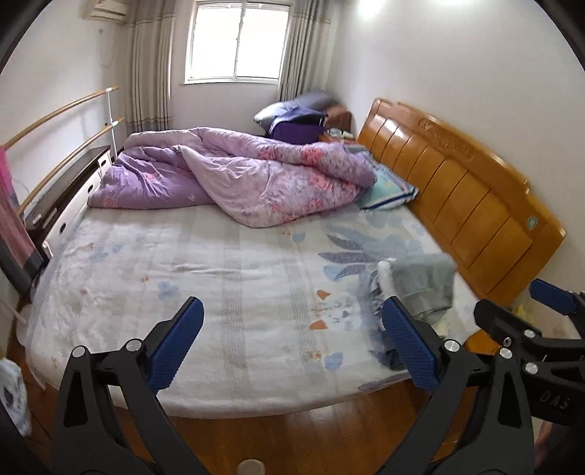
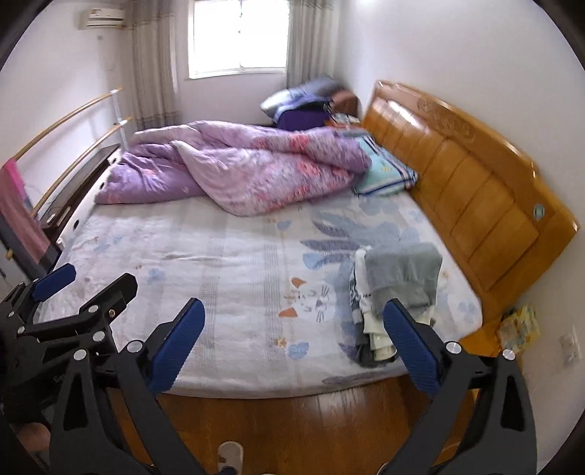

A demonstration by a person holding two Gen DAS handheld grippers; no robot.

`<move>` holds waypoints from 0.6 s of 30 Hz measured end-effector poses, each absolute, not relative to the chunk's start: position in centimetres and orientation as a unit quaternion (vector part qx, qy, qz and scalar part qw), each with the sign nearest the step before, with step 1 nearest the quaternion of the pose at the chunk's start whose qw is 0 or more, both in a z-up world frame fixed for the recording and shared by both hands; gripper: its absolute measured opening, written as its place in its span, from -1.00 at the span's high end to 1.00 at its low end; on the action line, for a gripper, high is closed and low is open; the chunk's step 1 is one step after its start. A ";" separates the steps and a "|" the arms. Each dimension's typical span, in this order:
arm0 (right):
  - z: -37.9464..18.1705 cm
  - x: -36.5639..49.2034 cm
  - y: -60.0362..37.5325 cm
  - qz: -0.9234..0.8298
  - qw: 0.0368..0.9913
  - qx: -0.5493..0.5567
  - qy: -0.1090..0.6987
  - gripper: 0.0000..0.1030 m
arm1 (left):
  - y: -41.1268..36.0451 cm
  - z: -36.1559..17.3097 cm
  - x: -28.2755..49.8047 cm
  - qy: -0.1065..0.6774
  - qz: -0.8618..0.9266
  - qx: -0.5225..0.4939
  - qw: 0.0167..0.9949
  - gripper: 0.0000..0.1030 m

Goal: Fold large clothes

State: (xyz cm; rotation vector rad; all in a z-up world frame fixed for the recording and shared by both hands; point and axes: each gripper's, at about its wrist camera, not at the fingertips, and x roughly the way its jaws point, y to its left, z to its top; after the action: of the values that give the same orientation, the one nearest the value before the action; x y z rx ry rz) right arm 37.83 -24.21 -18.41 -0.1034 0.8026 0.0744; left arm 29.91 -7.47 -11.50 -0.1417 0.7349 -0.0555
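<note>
One pile of clothes (image 2: 396, 292) lies on the bed (image 2: 226, 277), near the side closest to the wooden headboard (image 2: 471, 182) and close to the front edge of the mattress. The pile is loosely heaped, not folded: a grey garment (image 2: 402, 272) sits on top, with white and cream pieces and a darker one showing underneath at its front. How many garments make up the pile cannot be told.

Two grippers are in view, both held above the wooden floor (image 2: 310, 420) in front of the bed and touching nothing. The left gripper (image 1: 292, 329) has its blue-padded fingers spread wide with only air between them; the right gripper (image 2: 294, 329) is spread the same way, its right finger overlapping the pile in its own camera's view but well short of it. Each gripper also appears at the edge of the other's view.

At the far side of the bed lies one crumpled purple floral duvet (image 1: 234, 175). One pillow (image 1: 387, 190) with a teal and blue-striped cover rests against the headboard, partly under the duvet. Beyond the bed are one window (image 1: 237, 40) with a curtain on each side, and one air conditioner (image 2: 106, 16) high on the left wall.
</note>
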 end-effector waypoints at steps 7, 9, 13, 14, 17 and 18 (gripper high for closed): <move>-16.4 32.8 -25.3 0.083 0.930 -0.065 0.353 -0.84 | -9.4 -8.2 22.8 0.323 0.036 -0.056 0.944 -0.91; -16.1 31.4 -25.9 0.097 0.930 -0.060 0.350 -0.84 | -9.8 -7.5 21.0 0.317 0.042 -0.054 0.946 -0.91; -15.2 28.9 -27.0 0.106 0.934 -0.052 0.338 -0.84 | -11.4 -5.7 17.0 0.278 0.076 -0.022 0.957 -0.91; -14.9 28.4 -27.1 0.109 0.934 -0.050 0.336 -0.84 | -11.7 -5.2 16.1 0.267 0.083 -0.013 0.960 -0.91; -13.9 27.1 -27.4 0.115 0.936 -0.045 0.329 -0.84 | -12.2 -3.8 14.0 0.242 0.089 0.000 0.966 -0.91; -13.6 26.6 -27.4 0.115 0.938 -0.047 0.322 -0.84 | -12.0 -3.6 13.7 0.241 0.084 -0.002 0.967 -0.91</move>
State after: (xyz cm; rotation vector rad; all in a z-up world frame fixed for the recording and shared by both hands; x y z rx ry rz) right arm 26.61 -27.38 -13.57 -0.0967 0.6580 0.2342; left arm 13.66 -12.04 -3.55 -0.0032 0.4872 0.1696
